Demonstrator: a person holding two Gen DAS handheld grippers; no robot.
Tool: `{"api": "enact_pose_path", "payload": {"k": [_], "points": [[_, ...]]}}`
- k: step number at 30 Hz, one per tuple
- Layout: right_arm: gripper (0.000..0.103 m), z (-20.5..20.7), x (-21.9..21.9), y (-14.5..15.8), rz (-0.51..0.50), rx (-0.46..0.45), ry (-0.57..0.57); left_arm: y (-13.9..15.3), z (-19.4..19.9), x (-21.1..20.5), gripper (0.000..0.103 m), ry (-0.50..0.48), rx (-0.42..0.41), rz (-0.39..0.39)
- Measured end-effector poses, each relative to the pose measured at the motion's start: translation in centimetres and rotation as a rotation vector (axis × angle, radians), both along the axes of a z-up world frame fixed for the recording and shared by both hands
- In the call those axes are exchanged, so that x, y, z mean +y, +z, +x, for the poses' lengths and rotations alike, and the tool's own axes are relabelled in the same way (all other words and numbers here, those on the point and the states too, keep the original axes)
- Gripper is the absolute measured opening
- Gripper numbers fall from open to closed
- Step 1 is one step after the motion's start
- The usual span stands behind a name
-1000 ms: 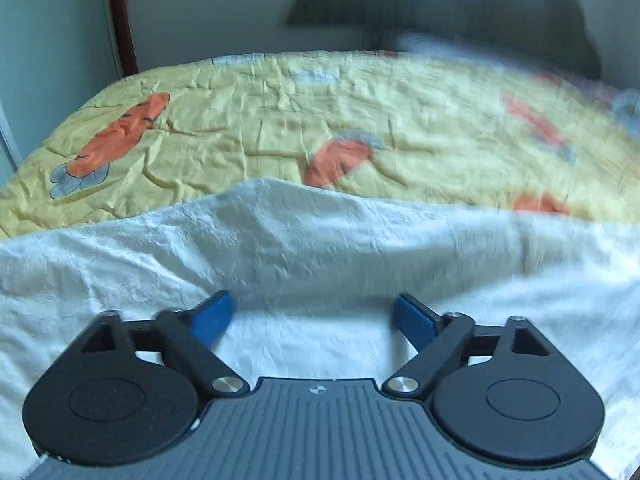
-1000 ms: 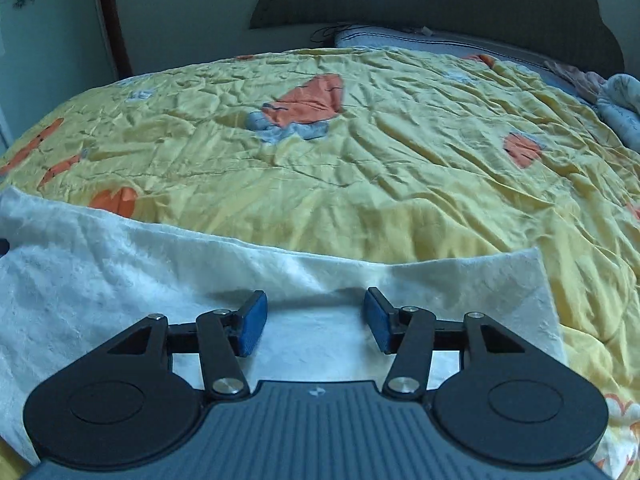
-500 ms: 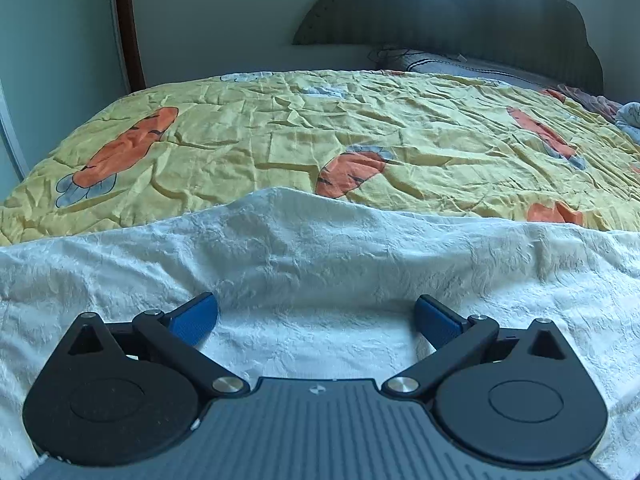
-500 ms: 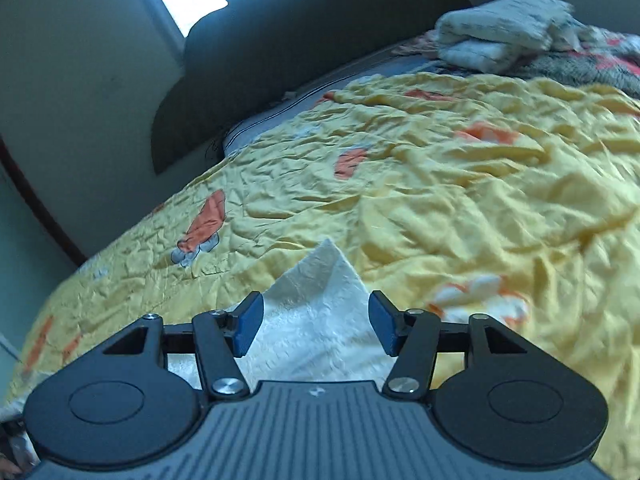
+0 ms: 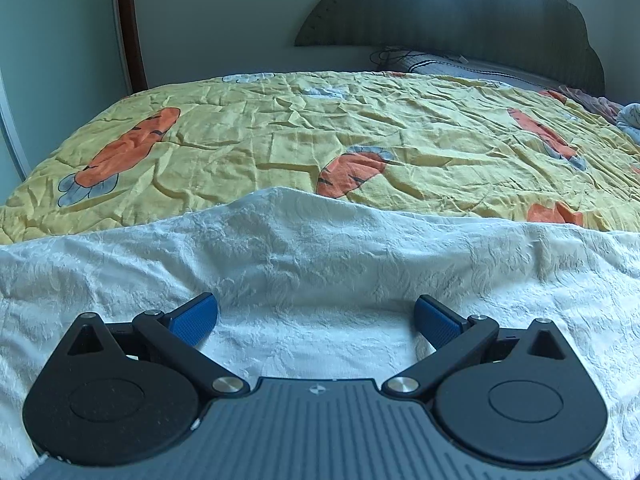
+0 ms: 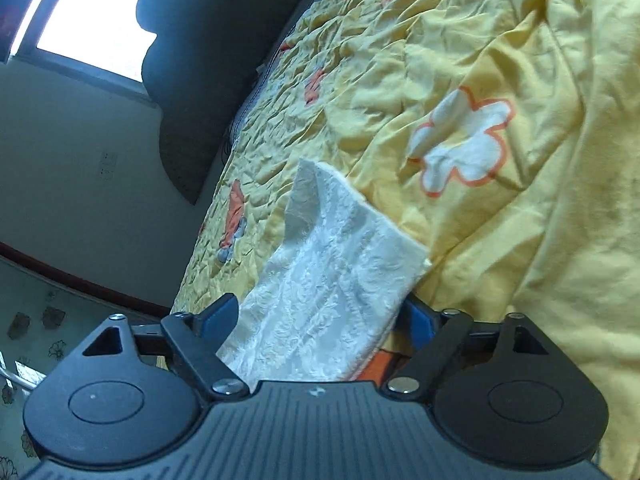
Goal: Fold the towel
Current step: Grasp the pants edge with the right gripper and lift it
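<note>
A white embossed towel lies across the near part of the bed, with a raised hump along its far edge. Low over the towel's middle, my left gripper is open wide, its blue pads apart and nothing pinched. In the right wrist view the picture is rolled steeply. One narrow end of the towel runs between the jaws of my right gripper. Those jaws are opening and stand wide, and the right pad is partly hidden behind the towel's edge.
A crumpled yellow quilt with orange carrots covers the bed. A dark scalloped headboard and a pillow are at the far end, a brown door frame at the left. A bright window shows in the right wrist view.
My right gripper has moved to the towel's right end, rolled strongly, and its jaws have spread around that end. The left jaws widened a little, and that gripper stayed over the towel.
</note>
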State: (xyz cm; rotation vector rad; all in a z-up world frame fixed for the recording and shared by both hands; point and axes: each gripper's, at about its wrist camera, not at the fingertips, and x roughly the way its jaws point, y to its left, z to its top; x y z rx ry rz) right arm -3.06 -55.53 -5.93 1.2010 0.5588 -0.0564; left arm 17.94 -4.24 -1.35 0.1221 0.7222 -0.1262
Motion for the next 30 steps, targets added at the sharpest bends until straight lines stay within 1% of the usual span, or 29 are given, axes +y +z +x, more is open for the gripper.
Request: {"api": "enact_pose_path", "payload": {"k": [2,3,4,6,7,8,9,10,11,13,14,15,16,17,19,21,23,25,30], "points": [[0.089,0.7,1.3,0.2,0.007,-0.008,0.057,0.0,0.0,0.0,0.101,0.000,0.000,-0.001],[0.089,0.9,1.7,0.1,0.014,-0.015,0.070,0.0,0.0,0.0,0.101,0.000,0.000,0.000],[0.089,0.8,1.9,0.2,0.002,-0.017,0.059,0.0,0.0,0.0,0.101,0.000,0.000,0.000],[0.088,0.5,1.3,0.1,-0.007,-0.031,-0.006,0.0,0.0,0.0,0.101,0.000,-0.001,0.000],[0.087,0.1,0.6,-0.2,0.015,-0.042,-0.060,0.0,0.0,0.0,0.101,-0.001,0.000,0.000],[0.085,-0.3,0.0,-0.5,0.057,-0.061,-0.103,0.0,0.0,0.0,0.101,-0.001,0.000,0.000],[0.085,-0.4,-0.8,-1.0,0.112,-0.087,-0.140,0.0,0.0,0.0,0.101,0.000,-0.001,0.000],[0.085,-0.5,-1.2,-1.3,0.139,-0.100,-0.165,0.0,0.0,0.0,0.101,0.000,-0.001,0.000],[0.085,-0.6,-1.3,-1.3,0.142,-0.105,-0.183,0.0,0.0,0.0,0.101,0.000,-0.001,0.000],[0.079,-0.7,-1.0,-1.1,0.101,-0.089,-0.217,0.0,0.0,0.0,0.101,0.000,-0.001,0.000],[0.065,-0.6,-0.7,-1.0,0.073,-0.076,-0.226,0.0,0.0,0.0,0.101,-0.001,-0.001,0.000],[0.038,-0.5,-0.4,-1.2,0.040,-0.043,-0.237,0.0,-0.1,0.0,0.101,0.000,-0.001,0.000],[0.027,-0.3,-0.3,-1.6,0.030,-0.020,-0.243,0.0,-0.1,0.0,0.101,-0.001,-0.001,0.000],[0.022,-0.4,-0.2,-2.0,0.040,-0.014,-0.255,0.0,0.0,0.1,0.101,-0.001,-0.001,0.000],[0.021,-0.8,-0.1,-2.9,0.066,-0.028,-0.275,0.0,-0.1,0.0,0.101,-0.001,-0.001,0.000],[0.021,-0.7,-0.1,-3.0,0.075,-0.026,-0.278,0.0,-0.1,0.0,0.101,0.000,-0.001,0.000],[0.022,-0.7,-0.7,-3.4,0.130,-0.019,-0.293,0.0,-0.1,0.0,0.101,0.000,-0.001,0.000],[0.022,-1.2,-1.4,-4.0,0.191,-0.026,-0.333,0.0,-0.1,0.0,0.101,0.000,-0.002,0.000],[0.022,-1.2,-1.7,-4.7,0.231,-0.036,-0.383,0.0,-0.1,0.0,0.101,0.001,-0.003,0.000]]}}
